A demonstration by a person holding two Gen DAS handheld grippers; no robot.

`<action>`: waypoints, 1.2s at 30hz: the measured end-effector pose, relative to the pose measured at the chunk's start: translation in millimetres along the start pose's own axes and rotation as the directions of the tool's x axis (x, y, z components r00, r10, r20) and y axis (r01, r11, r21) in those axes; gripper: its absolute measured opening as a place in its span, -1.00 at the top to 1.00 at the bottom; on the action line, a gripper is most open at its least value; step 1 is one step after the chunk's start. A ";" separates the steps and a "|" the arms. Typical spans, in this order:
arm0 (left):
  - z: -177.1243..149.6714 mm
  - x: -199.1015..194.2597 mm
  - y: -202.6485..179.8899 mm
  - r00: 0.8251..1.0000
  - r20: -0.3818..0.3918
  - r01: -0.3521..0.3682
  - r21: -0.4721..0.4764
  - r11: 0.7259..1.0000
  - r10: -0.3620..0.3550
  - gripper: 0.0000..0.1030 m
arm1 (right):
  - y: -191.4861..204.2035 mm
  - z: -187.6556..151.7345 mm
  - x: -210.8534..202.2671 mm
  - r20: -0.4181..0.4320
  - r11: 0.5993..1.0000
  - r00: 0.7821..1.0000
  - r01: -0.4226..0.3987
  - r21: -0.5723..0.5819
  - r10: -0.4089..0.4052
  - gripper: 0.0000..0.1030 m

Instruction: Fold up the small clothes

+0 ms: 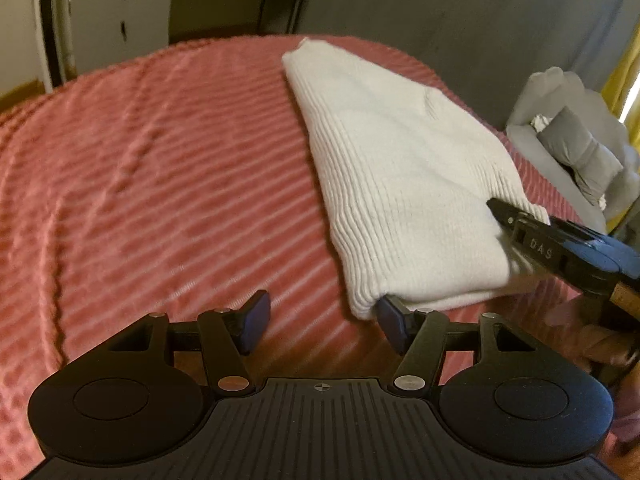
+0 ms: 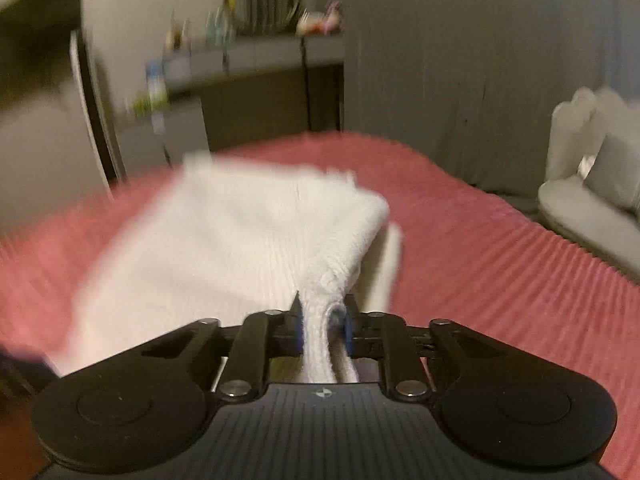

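A white ribbed knit garment [image 1: 404, 176] lies folded on the pink ribbed bedspread [image 1: 160, 184]. My left gripper [image 1: 322, 322] is open and empty, with its right finger [image 1: 390, 318] touching the garment's near corner. My right gripper [image 2: 322, 326] is shut on a bunched edge of the white garment [image 2: 240, 240] and holds that edge raised off the bed. It also shows in the left wrist view [image 1: 504, 212], clamped on the garment's right edge. The right wrist view is blurred.
The pink bedspread [image 2: 480, 248] covers the whole bed. A pale chair with grey and white cushions [image 1: 576, 140] stands to the right of the bed. A grey cabinet [image 1: 120, 20] and a desk with a round mirror [image 2: 260, 0] stand beyond the far edge.
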State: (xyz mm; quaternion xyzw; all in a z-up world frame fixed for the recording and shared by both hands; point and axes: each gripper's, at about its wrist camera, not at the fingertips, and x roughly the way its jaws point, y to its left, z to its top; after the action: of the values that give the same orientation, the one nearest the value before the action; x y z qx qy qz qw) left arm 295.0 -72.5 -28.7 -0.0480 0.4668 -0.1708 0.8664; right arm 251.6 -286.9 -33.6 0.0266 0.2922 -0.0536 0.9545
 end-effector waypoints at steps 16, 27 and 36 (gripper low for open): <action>40.2 33.0 -18.5 0.999 0.027 -0.024 0.007 1.000 0.024 -0.58 | 16.2 -0.1 -22.6 0.023 0.990 0.995 -0.089 -0.112 0.093 0.59; 27.7 45.0 -31.1 0.997 -0.001 -0.079 0.096 0.992 0.080 -0.60 | 0.0 -17.1 -17.7 -0.024 0.992 0.992 -0.125 -0.021 0.125 0.61; 21.9 46.6 -36.7 0.993 0.009 -0.119 0.106 0.987 0.119 -0.74 | 0.6 -14.6 -14.3 -0.036 0.993 0.992 -0.121 -0.010 0.120 0.60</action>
State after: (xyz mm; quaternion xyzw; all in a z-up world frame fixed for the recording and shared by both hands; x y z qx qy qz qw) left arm 327.4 -124.5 -44.5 0.0257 0.4580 -0.1433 0.8769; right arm 231.8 -283.9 -37.6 0.0393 0.3071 0.0063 0.9508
